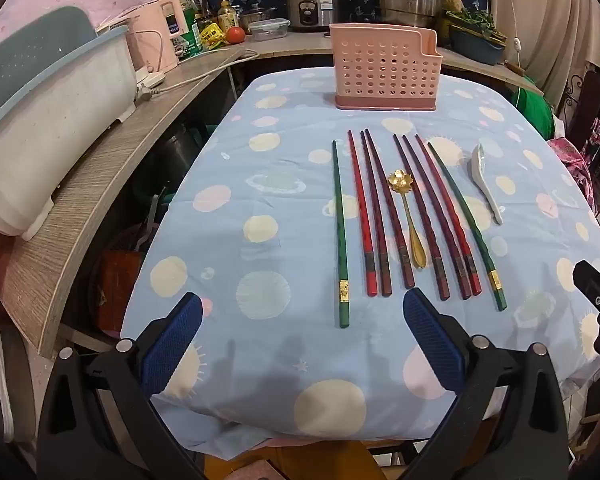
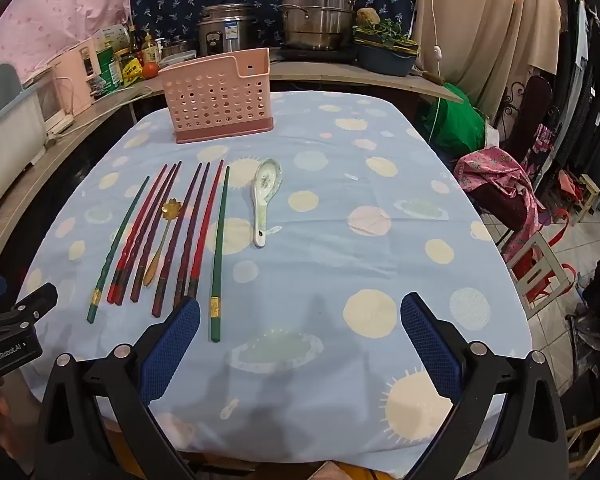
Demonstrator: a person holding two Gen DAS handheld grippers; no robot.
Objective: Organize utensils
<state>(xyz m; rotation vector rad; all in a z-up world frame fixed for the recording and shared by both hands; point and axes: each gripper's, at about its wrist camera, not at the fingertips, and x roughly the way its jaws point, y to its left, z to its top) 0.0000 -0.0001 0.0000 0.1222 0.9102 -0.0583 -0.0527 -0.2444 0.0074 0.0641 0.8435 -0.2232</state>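
Observation:
A pink perforated utensil holder [image 1: 384,70] [image 2: 218,98] stands upright at the far end of the table. In front of it lie several red, dark red and green chopsticks [image 1: 376,216] [image 2: 168,232] side by side, a gold flower-shaped spoon [image 1: 408,216] [image 2: 162,232] among them, and a white ceramic spoon [image 1: 486,178] [image 2: 265,198] to their right. My left gripper [image 1: 302,312] is open and empty, above the near table edge just short of the chopstick ends. My right gripper [image 2: 300,314] is open and empty, to the right of the chopsticks.
The table [image 1: 260,184] has a light blue dotted cloth. A wooden counter [image 1: 100,184] runs along the left with a white dish tub [image 1: 48,116], bottles and a pink appliance. Steel pots [image 2: 316,12] stand behind. A chair with pink cloth [image 2: 504,188] is on the right.

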